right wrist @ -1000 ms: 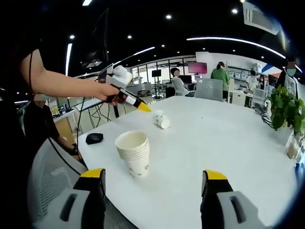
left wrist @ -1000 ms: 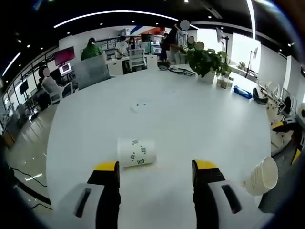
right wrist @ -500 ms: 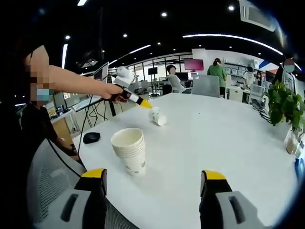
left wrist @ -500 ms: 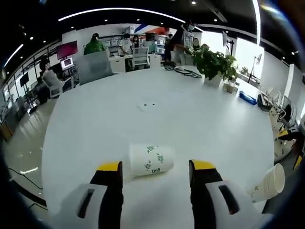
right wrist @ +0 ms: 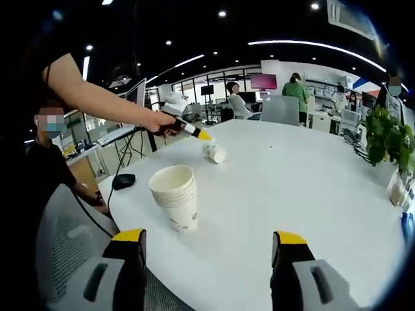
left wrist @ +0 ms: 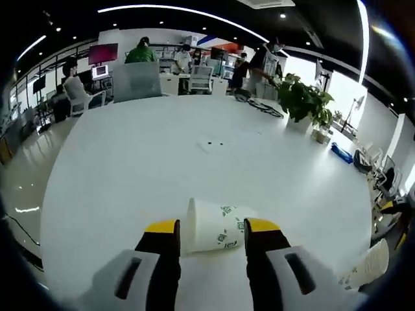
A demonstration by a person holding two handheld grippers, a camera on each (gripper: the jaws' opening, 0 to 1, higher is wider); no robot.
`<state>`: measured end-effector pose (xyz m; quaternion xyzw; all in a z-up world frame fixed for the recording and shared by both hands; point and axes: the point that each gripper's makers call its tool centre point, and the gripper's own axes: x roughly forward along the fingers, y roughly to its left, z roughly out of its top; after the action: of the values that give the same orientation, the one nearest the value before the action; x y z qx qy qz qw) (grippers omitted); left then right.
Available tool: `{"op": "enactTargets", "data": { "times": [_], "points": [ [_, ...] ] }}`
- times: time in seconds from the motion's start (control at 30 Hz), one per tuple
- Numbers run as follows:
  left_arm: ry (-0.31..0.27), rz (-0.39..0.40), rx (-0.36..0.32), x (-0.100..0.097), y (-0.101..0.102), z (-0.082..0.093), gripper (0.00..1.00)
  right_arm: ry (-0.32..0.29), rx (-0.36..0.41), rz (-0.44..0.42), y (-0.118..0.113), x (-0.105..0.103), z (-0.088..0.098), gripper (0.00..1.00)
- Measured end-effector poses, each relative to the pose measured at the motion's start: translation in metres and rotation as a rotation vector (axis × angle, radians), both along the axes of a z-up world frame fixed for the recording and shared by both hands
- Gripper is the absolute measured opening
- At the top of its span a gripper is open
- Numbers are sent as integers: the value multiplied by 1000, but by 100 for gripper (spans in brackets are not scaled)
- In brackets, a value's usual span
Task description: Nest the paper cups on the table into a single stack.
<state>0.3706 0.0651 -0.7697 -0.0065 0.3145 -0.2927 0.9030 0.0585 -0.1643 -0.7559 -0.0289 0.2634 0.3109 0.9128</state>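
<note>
Straddling tipped paper cup [left wrist: 217, 231] with my left claw [left wrist: 209, 228], lower centre of left gripper view; jaws flank it, not yet clamped, lined up for sideways grab. Right claw [right wrist: 209, 237] wide, empty, hovering beside upright cup stack [right wrist: 175, 197] on white worktop [right wrist: 311, 188], awaiting insertion.

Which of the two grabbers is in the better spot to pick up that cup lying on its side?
The left gripper, I'd say: its open jaws already sit on either side of the tipped cup. The right gripper hangs open farther back, nearer the upright stack.
</note>
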Motion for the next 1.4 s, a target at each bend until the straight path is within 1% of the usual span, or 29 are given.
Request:
{"op": "enactTargets", "data": {
  "times": [0.07,0.17,0.23,0.3,0.37,0.4,0.43,0.5,0.6,0.7,0.73,0.83,0.9,1.07,1.1,1.17,1.2,1.3,1.33,1.4],
  "points": [
    [12,11,-16,1,-1,-3,30,4,-6,2,0,0,-1,80],
    [18,26,-64,15,4,-8,26,12,-19,5,1,-1,-4,79],
    [24,33,-99,23,7,-10,21,17,-26,7,1,-1,-6,79],
    [40,32,-126,28,8,-14,17,22,-32,9,1,-2,-8,79],
    [73,21,-154,25,5,-18,15,26,-34,10,1,-2,-8,78],
    [80,18,-142,25,7,-22,15,28,-35,10,1,-2,-9,78],
    [76,14,-146,27,8,-24,14,30,-37,10,1,-2,-9,78],
    [97,19,-192,25,7,-22,13,33,-41,13,2,-3,-10,78],
    [109,15,-213,24,7,-22,10,38,-49,21,4,-4,-11,78],
    [128,18,-249,12,1,-16,8,40,-58,30,7,-5,-12,78],
    [138,4,-269,7,-3,-14,7,41,-61,34,7,-5,-12,77],
    [137,-31,-252,-7,-8,-11,5,40,-65,43,9,-6,-11,77],
    [147,-46,-271,-15,-12,-7,4,38,-67,49,9,-7,-11,77],
    [149,-65,-287,-27,-20,1,0,28,-74,62,11,-8,-10,77],
    [146,-71,-286,-30,-22,3,0,24,-82,64,11,-8,-10,77],
    [134,-100,-243,-37,-26,2,0,24,-93,71,11,-9,-11,77],
    [137,-115,-231,-42,-30,2,0,22,-96,76,12,-10,-12,77],
    [133,-134,-220,-46,-35,4,0,13,-105,85,12,-10,-11,77],
    [124,-138,-215,-49,-37,7,0,8,-109,83,12,-10,-11,77],
    [105,-146,-219,-49,-39,13,0,3,-141,72,7,-8,-13,78]
  ]
}}
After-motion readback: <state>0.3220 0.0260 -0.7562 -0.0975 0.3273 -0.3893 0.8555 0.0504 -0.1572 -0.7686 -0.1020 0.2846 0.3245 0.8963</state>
